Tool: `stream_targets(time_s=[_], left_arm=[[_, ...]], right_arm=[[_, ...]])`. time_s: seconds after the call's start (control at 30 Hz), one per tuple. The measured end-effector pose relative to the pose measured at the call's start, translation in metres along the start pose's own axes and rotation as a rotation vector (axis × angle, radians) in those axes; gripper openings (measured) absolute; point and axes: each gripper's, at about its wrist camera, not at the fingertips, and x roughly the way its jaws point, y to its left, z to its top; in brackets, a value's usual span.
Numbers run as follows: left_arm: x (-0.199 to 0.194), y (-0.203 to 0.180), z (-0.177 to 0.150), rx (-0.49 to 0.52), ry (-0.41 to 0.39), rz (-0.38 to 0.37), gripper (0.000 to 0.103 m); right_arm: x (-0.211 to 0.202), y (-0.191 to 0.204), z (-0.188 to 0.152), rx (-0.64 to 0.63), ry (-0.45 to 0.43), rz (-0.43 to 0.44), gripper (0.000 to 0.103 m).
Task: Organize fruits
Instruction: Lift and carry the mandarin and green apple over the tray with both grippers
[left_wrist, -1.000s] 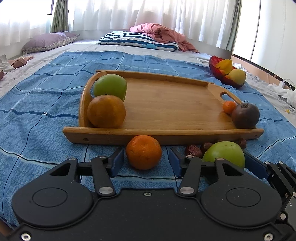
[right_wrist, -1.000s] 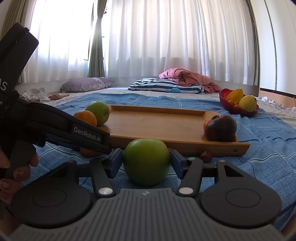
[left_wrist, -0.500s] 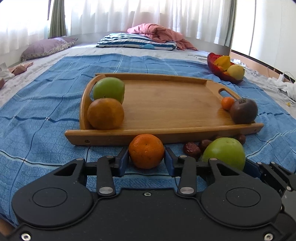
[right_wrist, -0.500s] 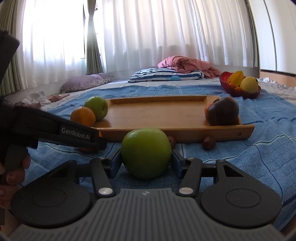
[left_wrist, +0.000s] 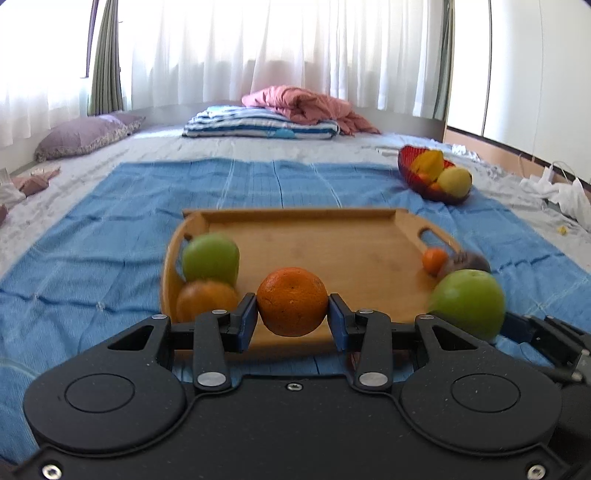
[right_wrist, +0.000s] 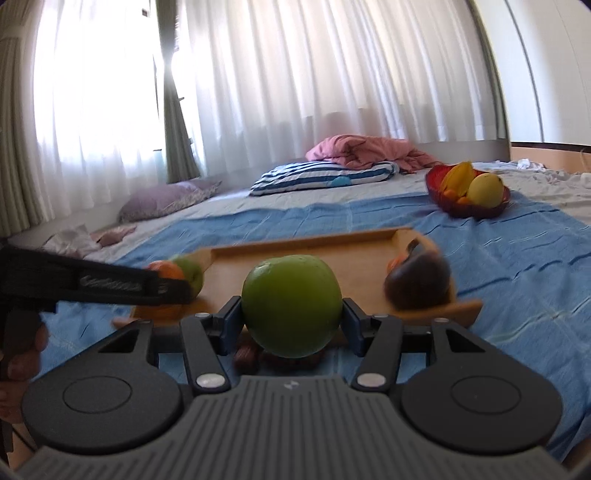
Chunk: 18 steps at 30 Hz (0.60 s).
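My left gripper (left_wrist: 292, 314) is shut on an orange (left_wrist: 291, 301), held off the blanket in front of the wooden tray (left_wrist: 332, 251). My right gripper (right_wrist: 291, 321) is shut on a green apple (right_wrist: 291, 305), also lifted; that apple (left_wrist: 467, 303) shows at the right in the left wrist view. On the tray's left end lie another green apple (left_wrist: 210, 258) and an orange (left_wrist: 207, 300). At its right end sit a small orange (left_wrist: 434, 259) and a dark brown fruit (right_wrist: 417, 284). Small dark red fruits (right_wrist: 245, 356) lie on the blanket under the held apple.
A red bowl (left_wrist: 434, 175) with yellow fruit stands far right on the blue blanket (left_wrist: 92, 236). Behind are a striped folded cover (left_wrist: 258, 125), a pink blanket (left_wrist: 310, 105), a purple pillow (left_wrist: 81, 134) and curtains. A hand (right_wrist: 18, 354) holds the left gripper's handle.
The left jaws closed onto the orange. Both grippers then rose with their fruit, so the tray now sits lower and farther in both views.
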Motion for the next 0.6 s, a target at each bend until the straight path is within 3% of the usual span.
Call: stream_targets(time_s=[0.37,0.6], left_arm=[[0.015,0.013,0.052,-0.021,-0.049,0.040,0.039],[0.040,0.025,0.071,-0.055,-0.006,0.038,0.039]], right_arm=[[0.045,-0.044,0.061,0.059,0.075,-0.144,0.059],[0.072,-0.052,0.077,0.007,0.131,-0.153,0.059]])
